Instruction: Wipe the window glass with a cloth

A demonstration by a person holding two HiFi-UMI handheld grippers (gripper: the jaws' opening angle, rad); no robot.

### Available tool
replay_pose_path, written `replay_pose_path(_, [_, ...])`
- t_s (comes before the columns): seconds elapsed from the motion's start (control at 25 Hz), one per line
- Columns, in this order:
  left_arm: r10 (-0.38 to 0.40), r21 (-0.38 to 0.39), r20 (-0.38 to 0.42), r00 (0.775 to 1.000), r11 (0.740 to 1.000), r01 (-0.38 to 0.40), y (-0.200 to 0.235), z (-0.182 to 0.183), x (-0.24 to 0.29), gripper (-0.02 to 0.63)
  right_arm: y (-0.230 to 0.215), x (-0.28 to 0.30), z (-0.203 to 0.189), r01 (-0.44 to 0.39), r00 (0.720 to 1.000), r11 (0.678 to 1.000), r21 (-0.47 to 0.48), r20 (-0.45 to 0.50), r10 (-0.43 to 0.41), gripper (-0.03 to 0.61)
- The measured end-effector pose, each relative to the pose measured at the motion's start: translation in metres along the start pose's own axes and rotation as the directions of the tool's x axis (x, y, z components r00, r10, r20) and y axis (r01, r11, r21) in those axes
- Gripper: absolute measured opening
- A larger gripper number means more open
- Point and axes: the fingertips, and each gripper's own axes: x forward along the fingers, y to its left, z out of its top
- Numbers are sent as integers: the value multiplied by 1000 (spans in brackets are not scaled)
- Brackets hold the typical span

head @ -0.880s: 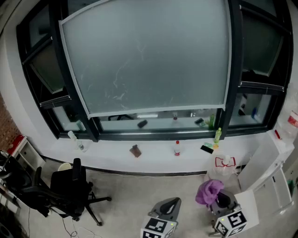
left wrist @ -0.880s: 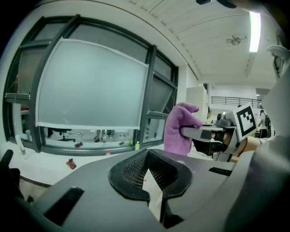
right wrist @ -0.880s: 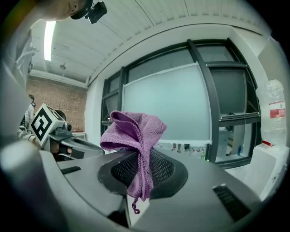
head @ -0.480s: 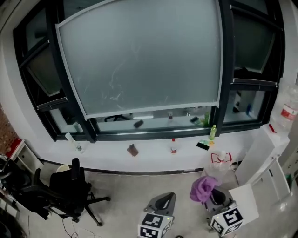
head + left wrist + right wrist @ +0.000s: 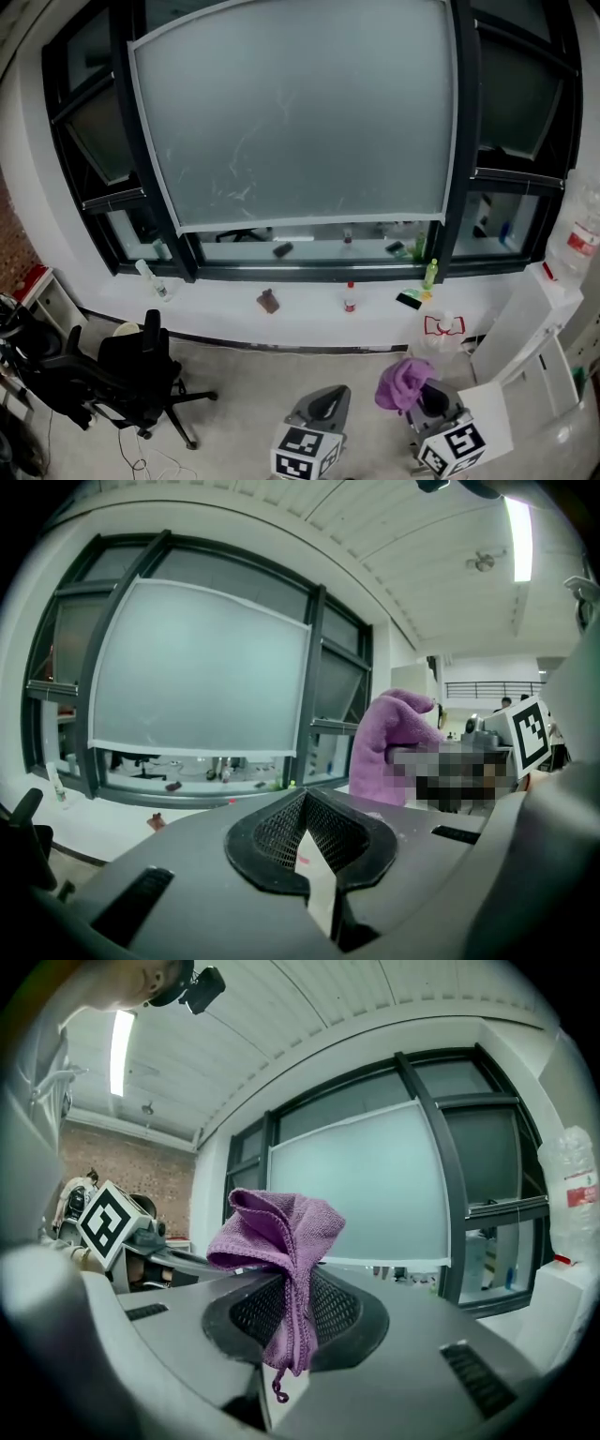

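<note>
A wide frosted window glass point(image 5: 295, 112) in a black frame fills the wall ahead, with faint smears across its middle. A bunched purple cloth point(image 5: 401, 384) sits in my right gripper point(image 5: 424, 405) at the bottom right of the head view. In the right gripper view the jaws are shut on the cloth point(image 5: 277, 1232), which stands up above my right gripper point(image 5: 292, 1297) with the window glass point(image 5: 361, 1194) far beyond. My left gripper point(image 5: 321, 412) is low and left of it. In its own view my left gripper point(image 5: 305, 803) is shut and holds nothing. The cloth point(image 5: 389, 742) shows to its right.
A white sill point(image 5: 216, 314) runs under the window with a red-capped bottle point(image 5: 350, 298), a green bottle point(image 5: 431, 274), a brown object point(image 5: 268, 301) and a lying clear bottle point(image 5: 150, 279). A black office chair point(image 5: 131, 375) stands left. A white cabinet point(image 5: 525, 328) stands right.
Both grippers have drifted slightly left in the head view, with the cloth still held. The view of the window has shifted a little.
</note>
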Motion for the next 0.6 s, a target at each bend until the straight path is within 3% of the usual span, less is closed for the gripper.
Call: replay_pose_path(0.6, [61,-53,-19,998,997,-62,16,-1,21,5,-21,17,-15,-56,998,998,20,-26,57,51])
